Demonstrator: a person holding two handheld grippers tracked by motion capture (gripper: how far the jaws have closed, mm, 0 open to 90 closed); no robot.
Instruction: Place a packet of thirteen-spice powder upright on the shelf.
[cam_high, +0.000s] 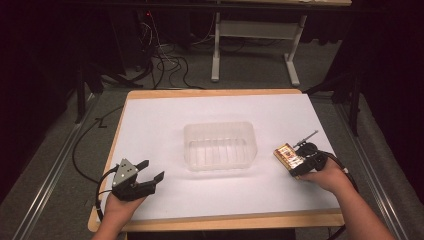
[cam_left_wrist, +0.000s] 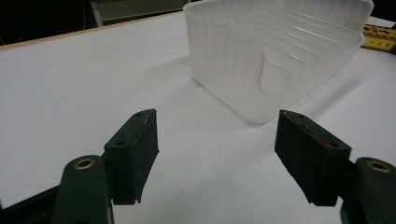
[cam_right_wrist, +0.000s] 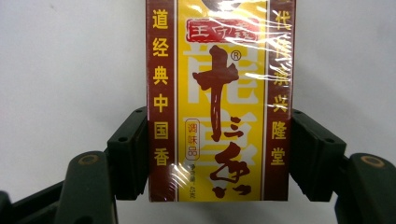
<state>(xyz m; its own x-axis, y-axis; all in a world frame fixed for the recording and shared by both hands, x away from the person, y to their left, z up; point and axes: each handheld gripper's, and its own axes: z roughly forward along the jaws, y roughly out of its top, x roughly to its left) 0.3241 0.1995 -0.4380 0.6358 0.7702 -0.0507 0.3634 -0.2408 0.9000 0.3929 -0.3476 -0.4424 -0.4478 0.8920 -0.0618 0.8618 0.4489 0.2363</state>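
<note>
The left gripper (cam_left_wrist: 217, 156), jaws spread wide with nothing between them, faces a translucent ribbed plastic tub (cam_left_wrist: 280, 56) standing on the white table surface (cam_left_wrist: 70, 102), with a yellow-and-red box (cam_left_wrist: 380, 37) beyond the tub.

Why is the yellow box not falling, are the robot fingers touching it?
Touching. In the right gripper view both black fingers press flat against the sides of the yellow box, with no gap on either side.

This looks like a lab or recording room. A white-topped table with a wooden edge (cam_high: 210, 93) stands on grey carpet (cam_high: 45, 200), between metal floor rails (cam_high: 47, 175). At the top of the frame, black curtains (cam_high: 35, 50), tangled cables (cam_high: 165, 62) and a white desk frame (cam_high: 255, 30).
</note>
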